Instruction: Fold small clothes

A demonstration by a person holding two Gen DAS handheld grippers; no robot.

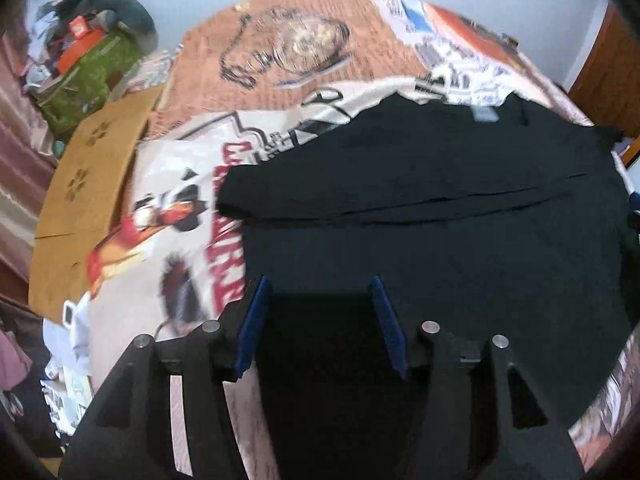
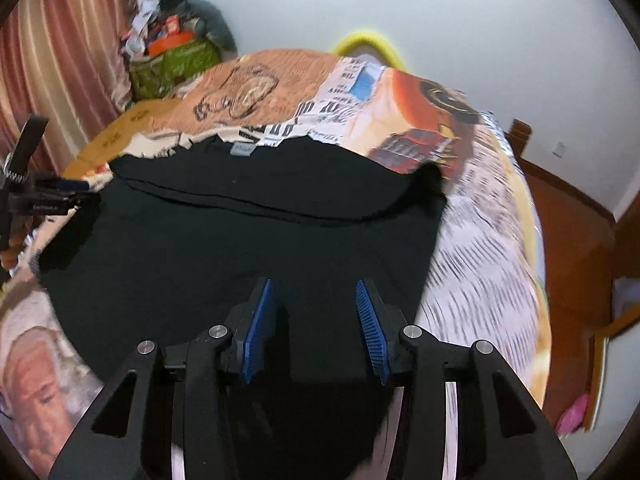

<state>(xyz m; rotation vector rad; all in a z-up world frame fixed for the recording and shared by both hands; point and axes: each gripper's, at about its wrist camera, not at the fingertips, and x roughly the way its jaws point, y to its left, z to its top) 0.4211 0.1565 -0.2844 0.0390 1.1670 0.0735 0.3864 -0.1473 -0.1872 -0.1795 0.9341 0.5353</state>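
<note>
Both tongs stand with their jaws apart and nothing pinched between them. Seen from its own camera, the left gripper [image 1: 320, 284], black with blue ribbed pads, hangs over the near left part of the black short-sleeved T-shirt [image 1: 440, 220]; the dark cloth shows in the gap between the pads, but they do not press on it. The right gripper [image 2: 316, 284], of the same kind, hangs over the near right part of the same shirt [image 2: 248, 248], also with only cloth showing between its blue pads. The shirt lies spread flat on the printed bedspread [image 1: 304, 40], which has orange, cream and newspaper-like pictures; the shirt's collar with a small grey-blue label [image 2: 243, 149] points toward the far edge of the bed, and one fold line runs across the shirt from sleeve to sleeve. In the right wrist view, the left gripper [image 2: 72, 194] comes in at the left edge of the shirt, near its sleeve. A flat brown cardboard sheet [image 1: 80, 200] lies along the left edge of the bed. Beyond the far left corner stands a green bag [image 2: 176, 64] heaped with mixed things, perhaps clothes and boxes, since the view there is blurred, next to a pink striped curtain [image 2: 68, 40].
</note>
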